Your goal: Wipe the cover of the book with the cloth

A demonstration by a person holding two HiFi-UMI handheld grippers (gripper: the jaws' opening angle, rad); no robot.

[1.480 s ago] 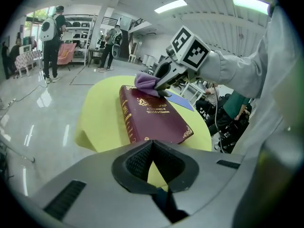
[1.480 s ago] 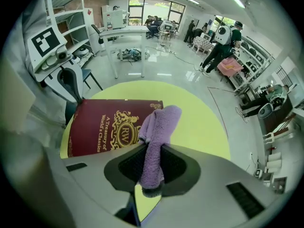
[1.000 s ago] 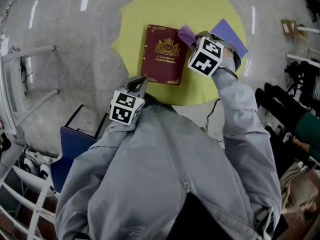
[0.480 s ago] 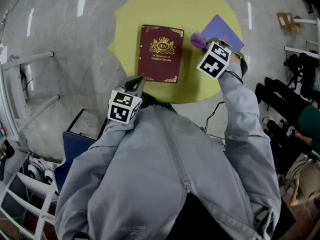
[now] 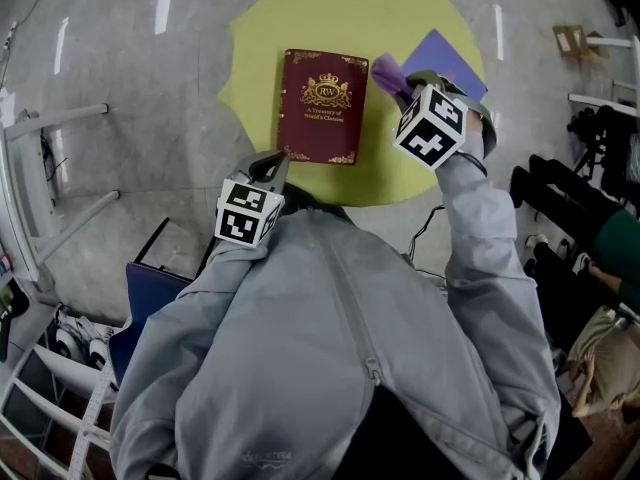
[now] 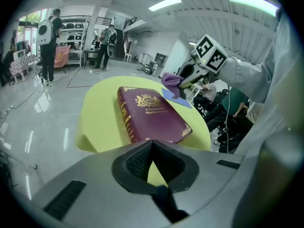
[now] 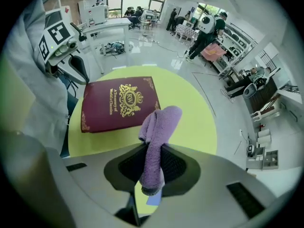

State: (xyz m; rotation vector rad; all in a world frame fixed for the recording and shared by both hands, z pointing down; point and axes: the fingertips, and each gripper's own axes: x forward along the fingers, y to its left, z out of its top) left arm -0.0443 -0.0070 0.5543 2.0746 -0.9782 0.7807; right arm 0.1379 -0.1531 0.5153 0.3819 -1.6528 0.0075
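Note:
A maroon book [image 5: 323,106] with gold print lies closed on the round yellow table [image 5: 300,8]. My right gripper [image 5: 402,85] is shut on a purple cloth [image 5: 385,70], which it holds just off the book's right edge, near the top corner. In the right gripper view the cloth [image 7: 159,127] stands folded between the jaws of the right gripper [image 7: 154,150], and the book [image 7: 118,103] lies ahead and to the left. My left gripper [image 5: 274,165] hangs at the table's near edge, just short of the book [image 6: 152,113]. That left gripper [image 6: 152,145] is shut on nothing.
A violet-blue sheet [image 5: 447,60] lies on the table to the right of the book. A blue chair [image 5: 150,293] stands at the lower left, with white metal frames [image 5: 60,158] further left. People sit at the right [image 5: 600,248]. People stand far off [image 6: 47,37].
The right gripper carried the cloth off the book's top right corner to the right, then came back a little toward the book's edge. The left gripper stayed put.

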